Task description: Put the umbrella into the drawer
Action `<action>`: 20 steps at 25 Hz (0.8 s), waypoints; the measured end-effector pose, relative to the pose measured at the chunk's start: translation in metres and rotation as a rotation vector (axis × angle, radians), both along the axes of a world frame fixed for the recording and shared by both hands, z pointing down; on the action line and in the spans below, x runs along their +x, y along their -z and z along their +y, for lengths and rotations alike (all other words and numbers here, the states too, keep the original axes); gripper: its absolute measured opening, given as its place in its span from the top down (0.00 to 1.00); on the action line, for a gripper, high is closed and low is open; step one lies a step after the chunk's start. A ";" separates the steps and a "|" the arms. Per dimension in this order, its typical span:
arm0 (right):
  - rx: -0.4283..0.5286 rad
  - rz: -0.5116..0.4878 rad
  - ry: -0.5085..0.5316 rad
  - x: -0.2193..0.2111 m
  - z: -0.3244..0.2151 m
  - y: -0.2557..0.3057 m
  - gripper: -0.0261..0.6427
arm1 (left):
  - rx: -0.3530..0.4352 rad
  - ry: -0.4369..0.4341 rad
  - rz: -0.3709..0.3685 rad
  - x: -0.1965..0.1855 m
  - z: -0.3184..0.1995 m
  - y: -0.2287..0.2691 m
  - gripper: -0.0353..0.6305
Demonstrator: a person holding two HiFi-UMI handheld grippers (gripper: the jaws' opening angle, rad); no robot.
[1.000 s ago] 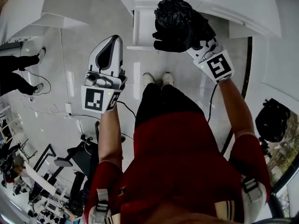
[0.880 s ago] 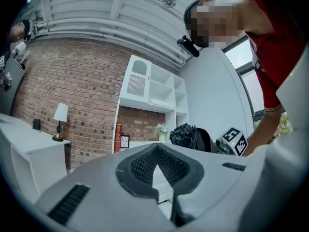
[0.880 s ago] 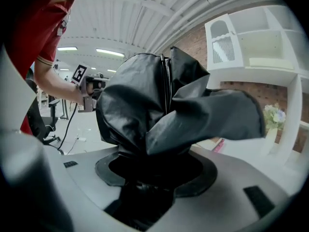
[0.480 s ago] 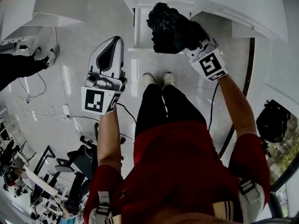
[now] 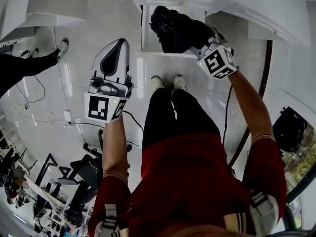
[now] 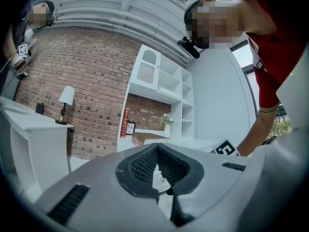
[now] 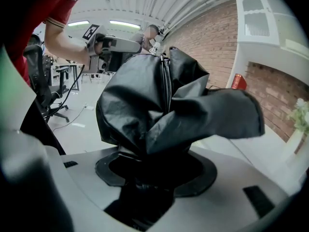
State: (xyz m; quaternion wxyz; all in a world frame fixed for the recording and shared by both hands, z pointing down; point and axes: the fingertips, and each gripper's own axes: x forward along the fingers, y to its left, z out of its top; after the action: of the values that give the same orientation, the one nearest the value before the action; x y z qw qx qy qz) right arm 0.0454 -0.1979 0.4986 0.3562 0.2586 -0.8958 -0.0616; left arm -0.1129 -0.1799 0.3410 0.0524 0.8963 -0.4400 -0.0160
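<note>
A black folded umbrella (image 5: 173, 28), its cloth crumpled, hangs over the open white drawer (image 5: 146, 33) of a white cabinet (image 5: 227, 1) in the head view. My right gripper (image 5: 191, 33) is shut on it, and the marker cube sits just behind. In the right gripper view the umbrella (image 7: 164, 105) bulges out of the right gripper (image 7: 154, 170) and hides both pads. My left gripper (image 5: 118, 44) hovers over the floor left of the drawer, shut and holding nothing. Its ribbed pads meet at the tips in the left gripper view (image 6: 157, 166).
My own shoes (image 5: 165, 82) stand just before the drawer. A bystander's leg and shoe (image 5: 59, 48) reach in at left, near cables on the floor (image 5: 49, 117). A black bag (image 5: 289, 127) lies far right. The left gripper view shows a white shelf unit (image 6: 161, 83), a lamp (image 6: 65, 98) and a brick wall.
My right gripper has sunk with the umbrella, closer over the open drawer and slightly leftward in the picture. The left gripper has dropped a little. The bystander's foot has shifted.
</note>
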 end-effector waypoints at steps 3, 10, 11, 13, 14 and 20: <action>-0.022 0.033 0.016 -0.014 -0.012 -0.029 0.61 | -0.012 0.004 0.005 -0.014 -0.013 -0.019 0.94; -0.031 0.136 0.048 -0.013 -0.031 -0.088 0.61 | -0.020 0.009 0.002 -0.018 -0.024 -0.048 0.94; -0.037 0.148 0.050 -0.015 -0.034 -0.098 0.61 | -0.023 0.011 0.003 -0.021 -0.025 -0.054 0.94; -0.052 0.168 0.050 -0.017 -0.040 -0.115 0.61 | -0.028 0.016 0.005 -0.026 -0.028 -0.062 0.94; -0.060 0.176 0.049 -0.019 -0.042 -0.123 0.61 | -0.031 0.017 0.005 -0.029 -0.029 -0.065 0.94; -0.088 0.231 0.065 -0.024 -0.055 -0.166 0.61 | -0.040 0.028 0.001 -0.043 -0.037 -0.085 0.94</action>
State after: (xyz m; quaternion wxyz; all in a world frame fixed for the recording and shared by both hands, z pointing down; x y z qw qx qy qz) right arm 0.0219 -0.2530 0.6645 0.4659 0.2049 -0.8585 -0.0631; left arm -0.1556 -0.2164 0.4260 0.0703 0.8889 -0.4525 -0.0084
